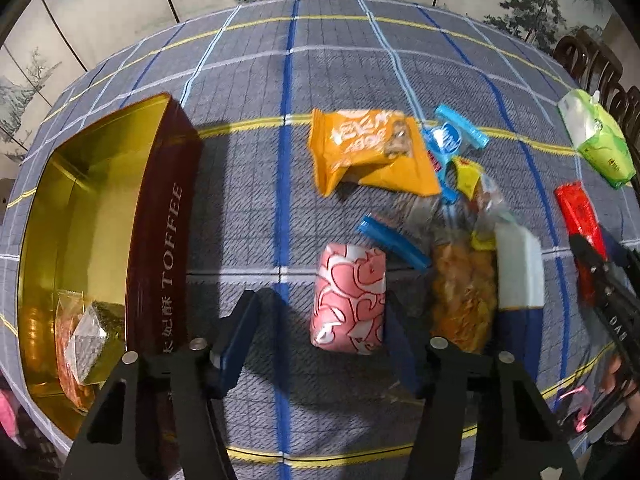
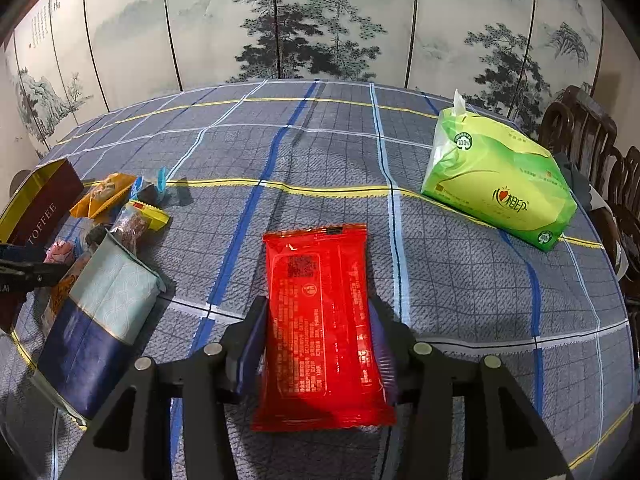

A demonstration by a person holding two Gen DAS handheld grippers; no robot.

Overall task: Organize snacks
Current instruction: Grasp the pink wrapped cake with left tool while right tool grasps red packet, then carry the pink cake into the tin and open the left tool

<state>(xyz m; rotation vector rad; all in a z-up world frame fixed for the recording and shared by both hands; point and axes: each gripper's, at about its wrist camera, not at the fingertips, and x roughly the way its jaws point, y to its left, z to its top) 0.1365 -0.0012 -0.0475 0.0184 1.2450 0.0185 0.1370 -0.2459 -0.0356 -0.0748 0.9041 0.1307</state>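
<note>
My left gripper [image 1: 320, 312] is open above the tablecloth, its right finger beside a pink-and-white snack packet [image 1: 349, 298]; the left finger stands well apart from it. A toffee tin [image 1: 160, 216] with a gold inside stands open at left and holds a few wrapped snacks [image 1: 86, 340]. An orange packet [image 1: 364, 148], blue clips [image 1: 452, 136], a clear bag of orange snacks [image 1: 460, 292] and a white-and-blue pack [image 1: 518, 268] lie to the right. My right gripper [image 2: 318, 332] is shut on a red packet [image 2: 320, 320], also seen in the left wrist view [image 1: 580, 216].
A green tissue pack [image 2: 496, 180] lies at the far right of the table, with dark wooden chairs [image 2: 588, 136] behind it. A painted folding screen [image 2: 320, 20] stands behind the table. The checked tablecloth [image 2: 320, 152] stretches to the far edge.
</note>
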